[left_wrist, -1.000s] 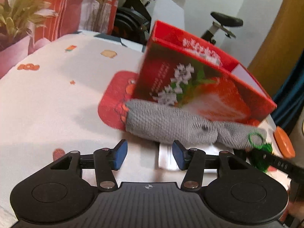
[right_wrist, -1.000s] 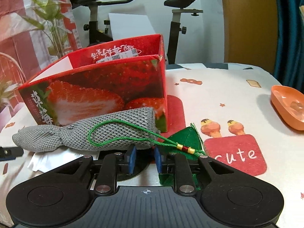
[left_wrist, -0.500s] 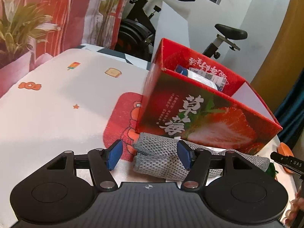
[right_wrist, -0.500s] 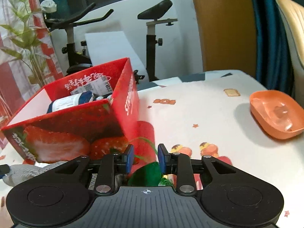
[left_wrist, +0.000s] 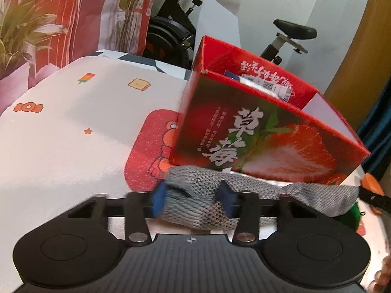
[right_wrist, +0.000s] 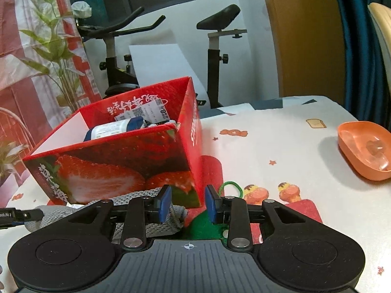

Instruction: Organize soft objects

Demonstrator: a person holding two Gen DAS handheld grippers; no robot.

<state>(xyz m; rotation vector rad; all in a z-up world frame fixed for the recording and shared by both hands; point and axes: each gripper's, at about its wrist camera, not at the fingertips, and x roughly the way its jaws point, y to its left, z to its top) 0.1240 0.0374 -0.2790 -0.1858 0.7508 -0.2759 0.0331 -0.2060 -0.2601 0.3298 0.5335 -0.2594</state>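
Two grippers work over one cloth-covered table (right_wrist: 281, 141), and between them lie two soft things: one grey knitted pouch (left_wrist: 244, 190) and one green felt piece (right_wrist: 205, 224) with a thin green cord loop (right_wrist: 231, 186). The left gripper (left_wrist: 193, 201) has its blue pads (left_wrist: 157, 201) set against the bunched end of the grey knitted pouch, pinching it between the two fingers; the weave puckers there, though motion blur softens the contact. The pouch stretches rightward along the near foot of the single red strawberry box (left_wrist: 268, 146), touching or nearly touching its printed wall, and narrows to a knotted waist before flaring again. The right gripper (right_wrist: 188, 204) stands spread with nothing between its fingers, directly above the green felt piece, which is mostly hidden under the gripper body. The box is open-topped glossy cardboard, sharp-cornered, holding one white bottle with a blue cap (right_wrist: 114, 128) and printed paper. One orange plastic dish (right_wrist: 364, 149), shallow and rounded, sits well apart near the table's right edge. Open tablecloth spreads to the left of the box and between box and dish. One exercise bike (right_wrist: 215, 48) stands beyond the table's far edge.
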